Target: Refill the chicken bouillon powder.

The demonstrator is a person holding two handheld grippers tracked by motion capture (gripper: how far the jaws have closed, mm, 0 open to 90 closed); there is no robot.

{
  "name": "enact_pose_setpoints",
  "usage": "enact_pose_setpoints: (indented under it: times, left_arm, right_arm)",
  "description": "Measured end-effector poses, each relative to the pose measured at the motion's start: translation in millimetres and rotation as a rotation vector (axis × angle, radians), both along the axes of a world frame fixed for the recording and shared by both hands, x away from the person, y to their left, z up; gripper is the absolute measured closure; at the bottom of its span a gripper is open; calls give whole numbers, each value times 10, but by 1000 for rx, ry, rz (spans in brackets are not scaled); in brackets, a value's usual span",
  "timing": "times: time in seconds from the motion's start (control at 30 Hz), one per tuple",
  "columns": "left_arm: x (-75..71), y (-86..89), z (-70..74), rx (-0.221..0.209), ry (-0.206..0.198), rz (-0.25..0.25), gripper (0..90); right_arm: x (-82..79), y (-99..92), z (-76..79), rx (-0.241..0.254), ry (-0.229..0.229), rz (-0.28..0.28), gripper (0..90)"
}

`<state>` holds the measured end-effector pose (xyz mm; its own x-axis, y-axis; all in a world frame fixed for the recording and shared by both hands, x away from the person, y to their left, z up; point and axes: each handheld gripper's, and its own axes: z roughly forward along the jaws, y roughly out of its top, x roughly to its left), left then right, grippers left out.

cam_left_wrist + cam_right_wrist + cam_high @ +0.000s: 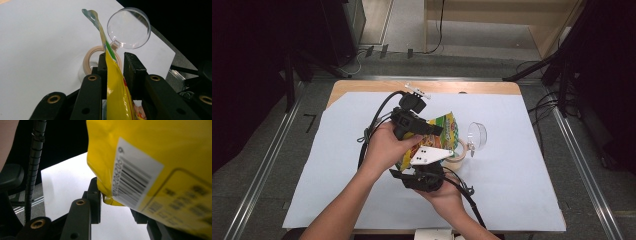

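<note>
Above the table, the high view shows both hands meeting over the white sheet (512,200), with a yellow snack bag (447,131) held up between them. The left gripper (424,129) takes the bag from the far side and the right gripper (428,170) from the near side, so the pack hangs clear of the sheet; two holds at opposite edges look like a set-up for pulling it open. A roll of tape (460,156) and a clear round lid (477,136) lie just beside the bag.

Along the left gripper's jaws, the bag (113,75) runs upright between the two black pads, and its crimped top edge rises past them. The jaws are closed on it. Behind them the tape roll (88,60) rests flat, and the clear lid (128,27) stands near it.

From the right gripper view, the bag's barcode side (140,175) hangs close to the camera, with a lower corner pinched at the left jaw. The other jaw is mostly hidden behind the pack, but the grip looks firm.
</note>
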<state>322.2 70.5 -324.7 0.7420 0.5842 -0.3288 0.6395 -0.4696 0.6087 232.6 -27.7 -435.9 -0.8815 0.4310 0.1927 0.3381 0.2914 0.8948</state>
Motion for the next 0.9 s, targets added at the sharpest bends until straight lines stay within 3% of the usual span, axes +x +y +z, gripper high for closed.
enact_pose_setpoints:
  times: [0.4, 0.6, 0.9]
  left_arm:
    - [54, -16, -10, -16, 35, 15, 758]
    - [117, 14, -28, -31, 80, 27, 755]
    - [121, 25, -19, -40, 91, 32, 750]
  right_arm:
    - [-9, -19, 26, -19, -2, -7, 669]
    - [2, -22, 41, -33, -2, -5, 669]
    - [-1, -13, 63, -44, 5, -4, 669]
